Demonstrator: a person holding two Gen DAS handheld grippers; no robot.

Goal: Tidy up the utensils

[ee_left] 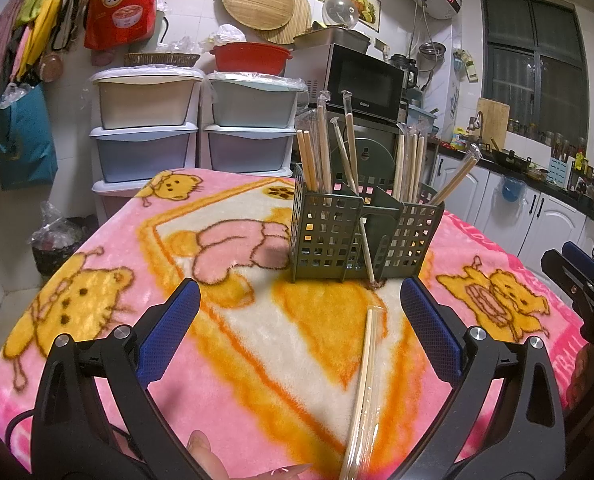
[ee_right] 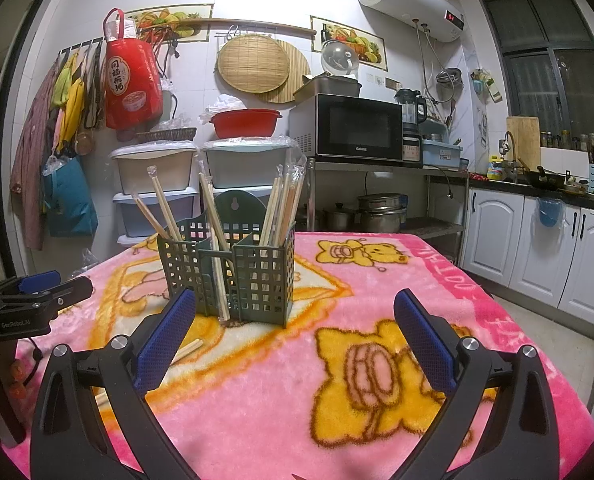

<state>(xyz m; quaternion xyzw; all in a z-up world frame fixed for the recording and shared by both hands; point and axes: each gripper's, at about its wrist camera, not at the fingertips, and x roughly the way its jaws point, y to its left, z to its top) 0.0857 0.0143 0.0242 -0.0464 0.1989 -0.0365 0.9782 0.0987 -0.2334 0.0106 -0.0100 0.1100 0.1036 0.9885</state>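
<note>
A dark green slotted utensil holder (ee_left: 361, 236) (ee_right: 233, 268) stands on the pink cartoon blanket (ee_left: 97, 264) (ee_right: 397, 280), with several wrapped chopstick pairs (ee_left: 321, 148) (ee_right: 281, 204) upright in its compartments. One wrapped chopstick pair (ee_left: 365, 384) lies flat on the blanket between my left gripper's fingers; its tip (ee_right: 187, 350) shows beside my right gripper's left finger. My left gripper (ee_left: 297, 320) is open, low over the blanket, nothing held. My right gripper (ee_right: 295, 328) is open and empty, just in front of the holder. Each gripper appears at the edge of the other's view (ee_left: 585, 280) (ee_right: 29, 296).
Stacked plastic drawers (ee_left: 149, 128) and a microwave on a metal rack (ee_right: 349, 128) stand behind the table. White kitchen cabinets (ee_right: 537, 240) and a cluttered counter run along the right. A bin with a plastic bag (ee_left: 57, 244) sits left of the table. Fingers (ee_left: 213, 460) show at the bottom.
</note>
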